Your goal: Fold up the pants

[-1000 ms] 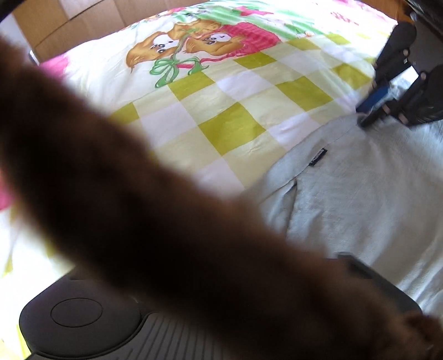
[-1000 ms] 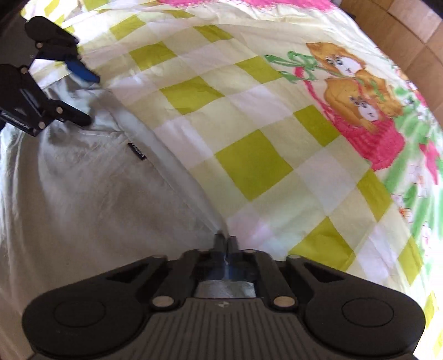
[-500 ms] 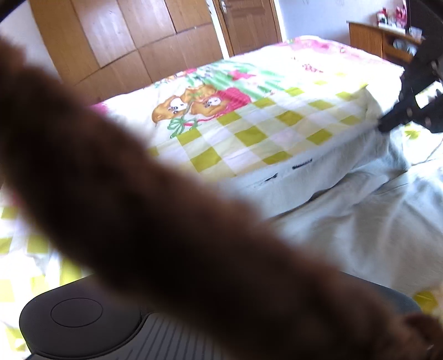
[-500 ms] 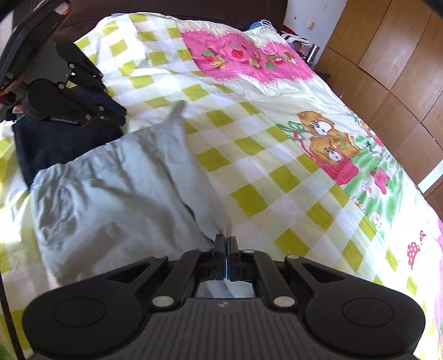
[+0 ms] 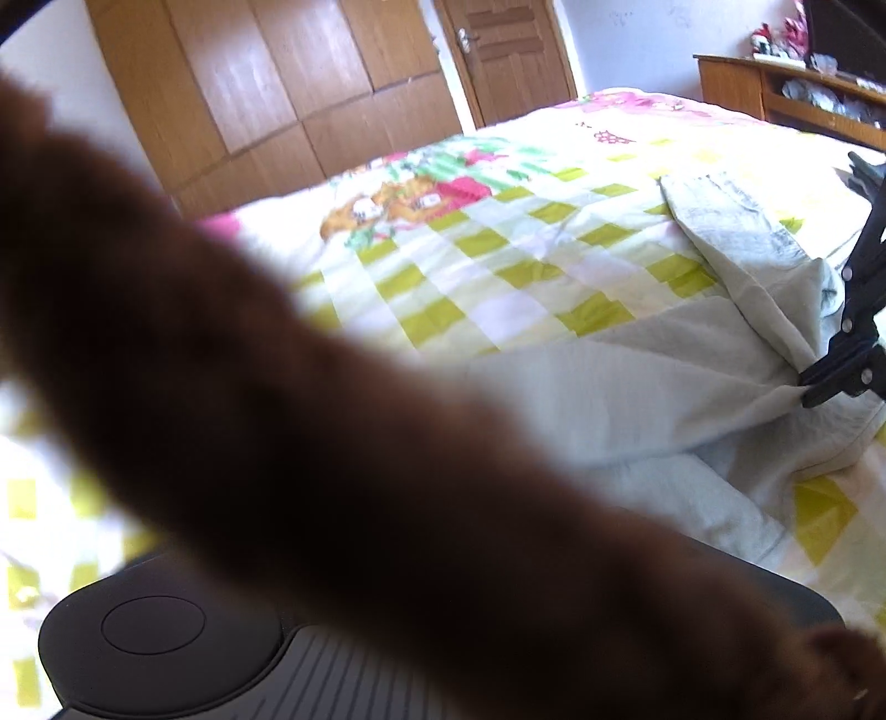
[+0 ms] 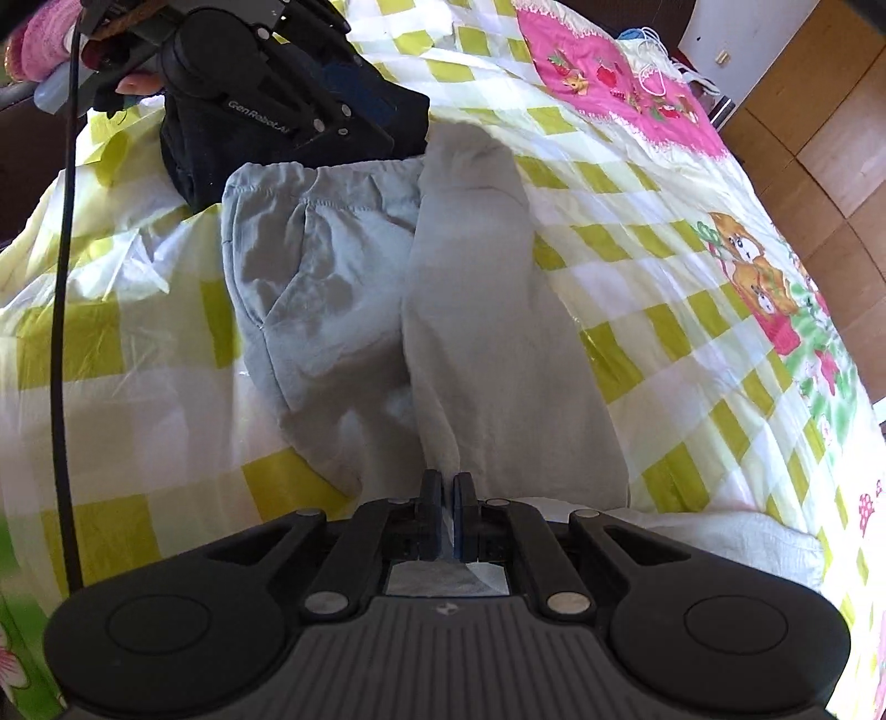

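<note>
Light grey pants (image 6: 332,277) lie on the checked bedspread (image 6: 637,232), waistband at the far end, with one layer (image 6: 487,288) folded over lengthwise. My right gripper (image 6: 447,498) is shut on the near end of that layer; the left wrist view shows it (image 5: 805,387) pinching bunched grey cloth (image 5: 637,387) at the right edge. My left gripper (image 6: 382,130) hovers at the top left just beyond the waistband. A blurred brown furry band (image 5: 332,443) hides its fingers in the left wrist view, so I cannot tell whether it is open or shut.
A dark folded garment (image 6: 188,149) lies beyond the waistband under the left gripper. A black cable (image 6: 61,277) hangs down the left side. Wooden wardrobe doors (image 5: 249,83), a room door (image 5: 509,50) and a cluttered shelf (image 5: 775,88) stand past the bed.
The right gripper has lifted the pants' edge off the bed and carried it over the rest, so the grey cloth now lies doubled. The left gripper has drawn back towards the dark garment.
</note>
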The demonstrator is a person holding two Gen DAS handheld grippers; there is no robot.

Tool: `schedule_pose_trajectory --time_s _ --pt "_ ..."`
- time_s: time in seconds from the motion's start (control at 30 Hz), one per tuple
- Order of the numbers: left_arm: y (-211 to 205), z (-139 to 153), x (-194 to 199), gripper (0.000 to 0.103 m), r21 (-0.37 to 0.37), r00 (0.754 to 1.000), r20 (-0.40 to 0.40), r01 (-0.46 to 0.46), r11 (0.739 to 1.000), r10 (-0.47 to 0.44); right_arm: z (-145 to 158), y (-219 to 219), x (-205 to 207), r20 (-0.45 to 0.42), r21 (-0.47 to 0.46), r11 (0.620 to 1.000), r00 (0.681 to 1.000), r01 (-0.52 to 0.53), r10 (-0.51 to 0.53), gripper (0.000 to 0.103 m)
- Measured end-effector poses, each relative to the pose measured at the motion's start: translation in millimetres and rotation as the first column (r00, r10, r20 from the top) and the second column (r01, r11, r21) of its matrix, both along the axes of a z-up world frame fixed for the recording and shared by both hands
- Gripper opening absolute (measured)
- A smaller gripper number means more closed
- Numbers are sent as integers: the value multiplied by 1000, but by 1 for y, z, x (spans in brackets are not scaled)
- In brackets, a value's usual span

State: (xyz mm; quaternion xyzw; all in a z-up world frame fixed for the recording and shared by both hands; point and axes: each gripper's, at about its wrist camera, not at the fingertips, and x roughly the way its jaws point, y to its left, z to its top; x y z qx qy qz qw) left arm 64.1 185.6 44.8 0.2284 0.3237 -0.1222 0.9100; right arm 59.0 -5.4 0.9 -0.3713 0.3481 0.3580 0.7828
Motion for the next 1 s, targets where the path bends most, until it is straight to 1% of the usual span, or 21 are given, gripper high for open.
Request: schedule_pose_trajectory --time_s 0.03,0.07,0.13,0.2,0.27,0.33,0.4,0.43,0.5,0.57,0.63,0.7,0.77,0.8,0.83,0.87,0.93,1.0 --pt "-4 -3 -1 40 52 1000 29 8 999 -9 2 0 1 15 5 1000 1000 0 0 19" --pt "-8 -8 -3 56 107 998 60 19 994 -26 3 1 3 31 11 1000 1000 1 -2 19" --pt "-12 -20 -6 69 193 993 96 46 980 -66 5 4 8 54 18 1000 999 8 -9 20" --pt "-15 -32 -5 70 239 993 83 67 969 -89 3 10 13 75 17 1000 997 2 -4 20" --pt "-14 -40 -1 70 255 993 69 78 964 -98 -3 17 16 79 3 1000 997 -21 20 23" --pt "-16 -49 3 70 311 988 80 98 945 -129 -10 23 18 69 -15 999 997 -45 46 29" --pt "-17 -57 9 70 344 987 64 120 931 -151 -16 27 18 57 -33 997 996 -72 74 31" --pt "-16 -60 13 70 352 985 54 132 927 -161 -16 27 17 48 -33 996 995 -83 84 32" --pt "-14 -64 17 70 389 982 59 145 910 -182 -13 24 13 20 -14 995 994 -104 104 38" --pt "-11 -65 24 70 397 981 67 143 906 -184 -15 21 9 12 -5 992 992 -128 128 50" --pt "-10 -67 31 70 395 981 66 143 908 -183 -22 23 4 46 -25 988 987 -153 154 52" --pt "-15 -71 34 70 394 979 60 158 906 -197 -33 28 3 86 -63 984 981 -166 171 52" --pt "-20 -72 32 70 378 976 62 170 910 -208 -38 31 6 124 -78 987 981 -143 152 50" --pt "-22 -72 30 70 370 974 68 175 912 -215 -37 31 10 129 -68 990 983 -123 131 44" --pt "-23 -71 27 70 366 972 75 181 913 -222 -32 29 15 116 -44 994 988 -95 100 25" --pt "-25 -71 24 70 368 970 80 185 911 -229 -25 26 21 93 -3 998 994 -58 58 16" --pt "-25 -71 20 70 377 967 95 186 907 -237 -7 17 31 44 95 995 999 14 -18 16" --pt "-27 -73 17 70 400 962 114 185 898 -249 14 5 43 4 188 978 995 94 -97 16"
